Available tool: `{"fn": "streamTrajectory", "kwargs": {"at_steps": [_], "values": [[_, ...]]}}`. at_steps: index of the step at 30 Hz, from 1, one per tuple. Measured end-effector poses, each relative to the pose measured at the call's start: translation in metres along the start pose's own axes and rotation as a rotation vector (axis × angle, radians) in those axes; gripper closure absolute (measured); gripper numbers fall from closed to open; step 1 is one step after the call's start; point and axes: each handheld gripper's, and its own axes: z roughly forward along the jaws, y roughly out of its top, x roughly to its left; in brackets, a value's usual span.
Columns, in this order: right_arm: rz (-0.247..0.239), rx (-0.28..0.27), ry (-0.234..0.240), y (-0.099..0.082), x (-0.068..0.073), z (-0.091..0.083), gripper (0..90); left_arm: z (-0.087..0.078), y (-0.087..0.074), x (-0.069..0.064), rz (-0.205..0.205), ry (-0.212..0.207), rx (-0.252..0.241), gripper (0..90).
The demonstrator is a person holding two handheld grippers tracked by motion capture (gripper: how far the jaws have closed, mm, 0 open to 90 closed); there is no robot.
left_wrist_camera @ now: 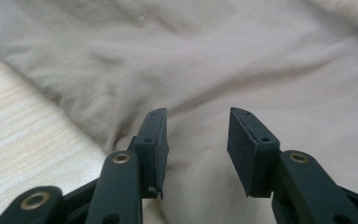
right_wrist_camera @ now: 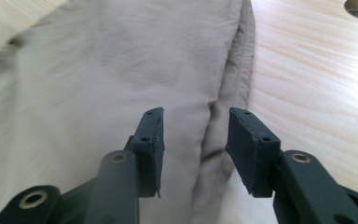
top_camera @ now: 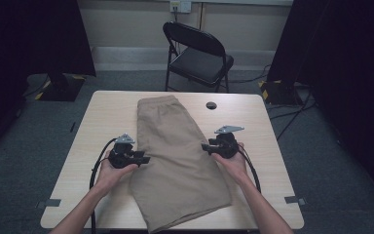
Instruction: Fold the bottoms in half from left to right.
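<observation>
- Shorts point(top_camera: 177, 161) in beige cloth lie along the middle of the desk point(top_camera: 268, 146) in the high view, waistband at the far end, hems near our edge. They look already folded lengthwise, one leg over the other. We hold the left gripper point(top_camera: 146, 159) at the left edge of the cloth and the right gripper point(top_camera: 203, 146) at the right edge, both pointing inward. A folding chair point(top_camera: 197, 56) stands behind the desk.
- In the left gripper view, the jaws stand apart over wrinkled cloth and nothing is clamped between them; bare desk shows at the left.
- In the right gripper view, the jaws are also apart, with the folded side seam of the shorts under the gap, not pinched. The picture is a little blurred.
- We judge the lengthwise fold as done. A fold across, bringing hems and waistband together, seems to be left, and no grip for it is taken yet.
</observation>
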Motion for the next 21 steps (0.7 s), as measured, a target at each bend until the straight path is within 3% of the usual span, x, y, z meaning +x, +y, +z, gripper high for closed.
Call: {"fn": "streamTrajectory", "kwargs": {"at_steps": [3,7,11,15,18,21], "values": [[-0.004,0.011,-0.008,0.004,0.0,0.015,54.4,0.003,-0.001,-0.002,0.01,-0.066,0.045,61.9],[-0.007,0.048,-0.038,-0.002,-0.002,0.026,55.3,0.016,-0.005,-0.006,0.033,-0.064,0.117,59.5],[-0.005,0.06,-0.044,-0.007,-0.005,0.029,68.4,0.018,-0.005,-0.003,0.022,-0.054,0.107,53.7],[-0.027,0.081,-0.046,-0.007,-0.003,0.027,81.4,0.018,-0.006,0.002,0.019,-0.018,0.09,55.9],[-0.035,0.09,-0.049,-0.008,-0.002,0.026,84.8,0.018,-0.006,0.004,0.011,-0.014,0.079,57.1],[-0.028,0.089,-0.041,-0.011,-0.003,0.023,85.2,0.02,-0.006,0.003,0.028,-0.001,0.073,57.1]]}}
